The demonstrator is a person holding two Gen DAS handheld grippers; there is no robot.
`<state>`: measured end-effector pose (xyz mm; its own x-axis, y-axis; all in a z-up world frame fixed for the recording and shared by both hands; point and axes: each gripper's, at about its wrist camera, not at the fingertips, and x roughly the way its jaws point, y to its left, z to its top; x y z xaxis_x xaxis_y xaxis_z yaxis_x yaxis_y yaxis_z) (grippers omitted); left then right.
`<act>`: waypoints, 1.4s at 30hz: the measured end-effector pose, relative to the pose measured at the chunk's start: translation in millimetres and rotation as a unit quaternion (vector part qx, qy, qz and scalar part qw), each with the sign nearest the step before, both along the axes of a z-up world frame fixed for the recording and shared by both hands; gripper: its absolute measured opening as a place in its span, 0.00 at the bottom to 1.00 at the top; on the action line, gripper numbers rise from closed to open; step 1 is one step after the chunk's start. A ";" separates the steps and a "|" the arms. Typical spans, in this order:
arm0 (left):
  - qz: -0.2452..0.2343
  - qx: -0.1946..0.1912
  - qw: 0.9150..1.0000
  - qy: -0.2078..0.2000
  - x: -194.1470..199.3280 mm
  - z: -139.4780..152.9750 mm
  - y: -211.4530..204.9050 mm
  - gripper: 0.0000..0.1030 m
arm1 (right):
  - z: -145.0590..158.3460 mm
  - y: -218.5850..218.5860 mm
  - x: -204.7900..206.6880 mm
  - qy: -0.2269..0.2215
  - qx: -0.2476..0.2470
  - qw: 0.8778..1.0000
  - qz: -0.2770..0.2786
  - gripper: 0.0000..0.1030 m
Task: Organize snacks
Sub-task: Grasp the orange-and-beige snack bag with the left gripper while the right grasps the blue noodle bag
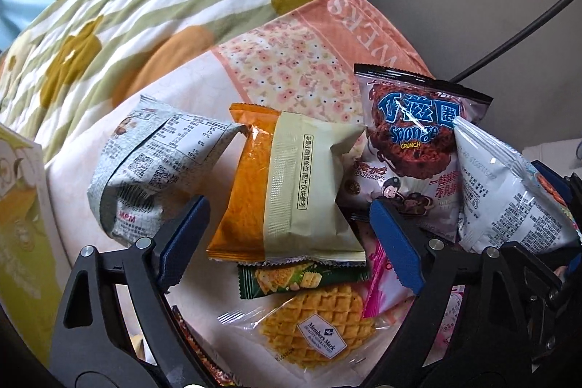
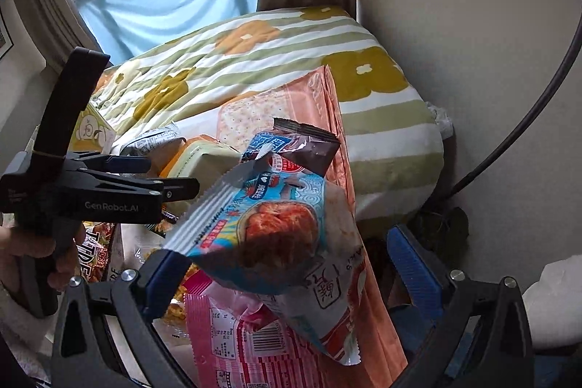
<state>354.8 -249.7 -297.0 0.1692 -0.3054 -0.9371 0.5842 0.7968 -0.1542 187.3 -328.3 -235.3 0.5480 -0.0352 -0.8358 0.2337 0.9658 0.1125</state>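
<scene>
While snacks lie heaped unsorted, we hover our left gripper (image 1: 287, 239), jaws apart, over the orange pack (image 1: 251, 184); our right gripper (image 2: 291, 282), apart, at three o'clock, grips nothing.

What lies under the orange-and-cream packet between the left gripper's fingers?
Under the orange-and-cream packet, a green cracker packet pokes out, overlapping a clear-wrapped waffle biscuit. Whatever lies beneath its middle is covered.

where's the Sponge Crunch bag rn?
Left wrist view, upper right: the Sponge Crunch bag sits behind the left gripper's right finger, between the orange-and-cream pack and a white-backed bag.
</scene>
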 end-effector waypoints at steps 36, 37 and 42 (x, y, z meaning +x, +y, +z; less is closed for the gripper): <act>0.000 0.000 1.000 -0.018 -24.3 15.0 6.5 0.54 | -12.3 13.5 5.3 0.022 -0.002 1.000 0.016 0.65; 0.003 -0.003 1.000 -0.021 -27.4 19.6 8.4 0.55 | -9.8 14.0 3.1 0.019 -0.001 1.000 0.017 0.65; 0.023 -0.019 0.999 -0.042 -42.6 45.0 18.3 0.54 | 4.3 19.8 -9.5 0.003 0.003 0.999 0.032 0.65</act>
<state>312.3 -231.5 -252.0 0.2617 -0.3314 -0.9065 0.5596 0.8173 -0.1372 177.8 -308.4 -231.0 0.5445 0.0047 -0.8388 0.1729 0.9779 0.1176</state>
